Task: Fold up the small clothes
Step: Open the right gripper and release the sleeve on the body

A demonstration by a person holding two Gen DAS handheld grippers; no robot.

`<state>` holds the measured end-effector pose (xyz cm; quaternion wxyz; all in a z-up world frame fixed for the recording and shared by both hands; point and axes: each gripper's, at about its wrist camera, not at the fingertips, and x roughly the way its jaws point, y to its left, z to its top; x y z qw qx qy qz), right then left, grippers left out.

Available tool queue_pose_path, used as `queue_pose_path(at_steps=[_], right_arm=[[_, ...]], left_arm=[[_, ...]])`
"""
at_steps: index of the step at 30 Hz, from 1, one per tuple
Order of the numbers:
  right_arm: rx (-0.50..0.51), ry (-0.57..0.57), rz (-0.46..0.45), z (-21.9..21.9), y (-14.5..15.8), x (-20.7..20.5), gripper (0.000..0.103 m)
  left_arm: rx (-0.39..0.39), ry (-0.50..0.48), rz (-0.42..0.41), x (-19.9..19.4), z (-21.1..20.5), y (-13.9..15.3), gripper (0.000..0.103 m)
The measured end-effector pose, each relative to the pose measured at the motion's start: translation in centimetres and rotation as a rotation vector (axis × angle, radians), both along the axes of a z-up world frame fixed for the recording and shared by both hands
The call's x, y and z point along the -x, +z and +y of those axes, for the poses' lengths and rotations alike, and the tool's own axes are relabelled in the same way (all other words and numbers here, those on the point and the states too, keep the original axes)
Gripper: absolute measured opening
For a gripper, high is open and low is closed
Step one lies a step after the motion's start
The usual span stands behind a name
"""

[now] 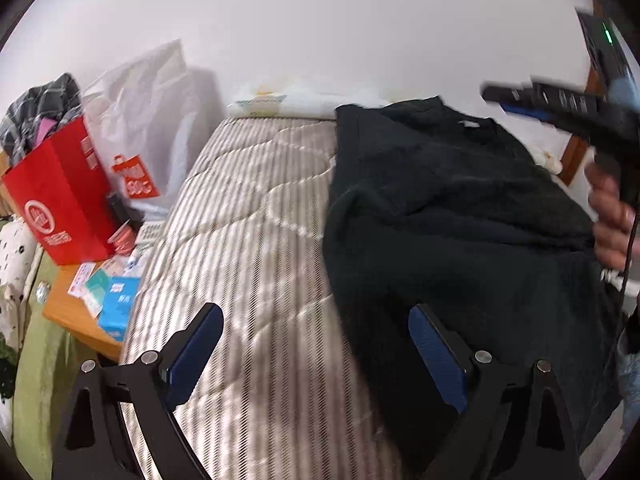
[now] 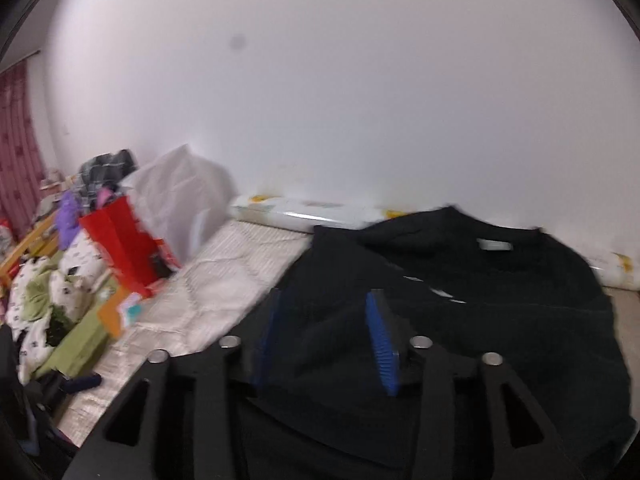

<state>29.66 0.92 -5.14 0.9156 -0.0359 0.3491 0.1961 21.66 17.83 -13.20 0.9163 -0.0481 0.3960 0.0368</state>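
A black sweatshirt (image 1: 460, 216) lies spread on the right half of the striped bed cover (image 1: 248, 216), its neck with a white label (image 2: 494, 245) toward the wall. One side looks folded in over the body. My left gripper (image 1: 316, 344) is wide open over the garment's near left edge, with nothing between its blue pads. My right gripper (image 2: 324, 340) hovers above the sweatshirt (image 2: 500, 320) with its pads apart, and the blurred picture shows no cloth pinched. From the left wrist view, the right gripper (image 1: 504, 100) is up in the air at the right, held by a hand (image 1: 612, 216).
A red paper bag (image 1: 64, 200) and a white plastic bag (image 1: 156, 120) stand left of the bed. A wooden side table (image 1: 72, 312) carries small boxes. A white printed roll (image 2: 304, 210) lies along the wall. Crumpled clothes and green bedding (image 2: 60, 296) sit further left.
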Motion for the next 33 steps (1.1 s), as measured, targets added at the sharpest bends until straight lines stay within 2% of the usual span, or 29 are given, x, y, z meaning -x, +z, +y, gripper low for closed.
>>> queue_pose_path(at_steps=[3, 7, 9, 11, 13, 16, 18, 19, 20, 22, 23, 24, 26, 28, 31, 33], right_arm=[[0.055, -0.087, 0.048, -4.7, -1.0, 0.3, 0.045], [0.212, -0.233, 0.085, -11.8, -3.7, 1.8, 0.045], [0.259, -0.268, 0.116, -14.3, -5.1, 2.6, 0.045], [0.299, -0.303, 0.153, -16.9, -6.5, 3.4, 0.045], [0.315, -0.347, 0.159, -19.2, -7.2, 4.3, 0.045], [0.299, -0.38, 0.146, -21.8, -7.0, 5.0, 0.045], [0.28, -0.398, 0.136, -23.1, -6.6, 5.0, 0.045], [0.266, -0.408, 0.135, -23.8, -6.4, 4.9, 0.045], [0.255, -0.41, 0.133, -24.1, -6.2, 4.7, 0.045], [0.231, -0.419, 0.124, -24.7, -5.9, 4.2, 0.045], [0.232, -0.424, 0.117, -24.6, -5.7, 3.8, 0.045], [0.235, -0.432, 0.108, -24.5, -5.6, 3.5, 0.045], [0.249, -0.457, 0.093, -25.2, -5.6, 3.0, 0.045], [0.284, -0.499, 0.101, -26.2, -6.3, 2.5, 0.045], [0.251, -0.587, 0.186, -29.3, -7.6, 1.8, 0.045], [0.269, -0.59, 0.214, -29.8, -8.1, 1.9, 0.046]], left_arm=[[0.021, -0.025, -0.015, -1.8, -1.1, 0.8, 0.094], [0.08, -0.058, -0.041, -4.9, -2.4, 1.7, 0.092], [0.087, -0.077, -0.045, -6.8, -3.3, 1.6, 0.092], [0.04, -0.095, -0.024, -8.5, -4.5, 1.1, 0.084], [-0.059, -0.109, -0.017, -9.9, -6.1, 0.5, 0.078], [-0.219, -0.139, -0.011, -11.7, -8.4, -0.6, 0.075], [-0.297, -0.149, 0.005, -12.9, -9.6, -1.5, 0.066], [-0.317, -0.16, 0.015, -13.4, -10.2, -1.9, 0.056], [-0.326, -0.181, 0.024, -13.9, -10.7, -2.3, 0.039], [-0.339, -0.204, 0.03, -14.2, -11.2, -2.5, 0.015], [-0.346, -0.202, 0.017, -14.2, -11.2, -2.2, 0.012], [-0.344, -0.19, -0.005, -13.8, -10.9, -1.6, 0.011], [-0.286, -0.163, -0.032, -13.0, -9.6, -0.2, 0.011], [-0.235, -0.155, -0.013, -12.5, -8.7, -0.1, 0.011], [-0.229, -0.167, 0.016, -12.0, -8.5, -1.3, 0.011], [-0.227, -0.158, 0.032, -11.8, -8.5, -1.9, 0.015]])
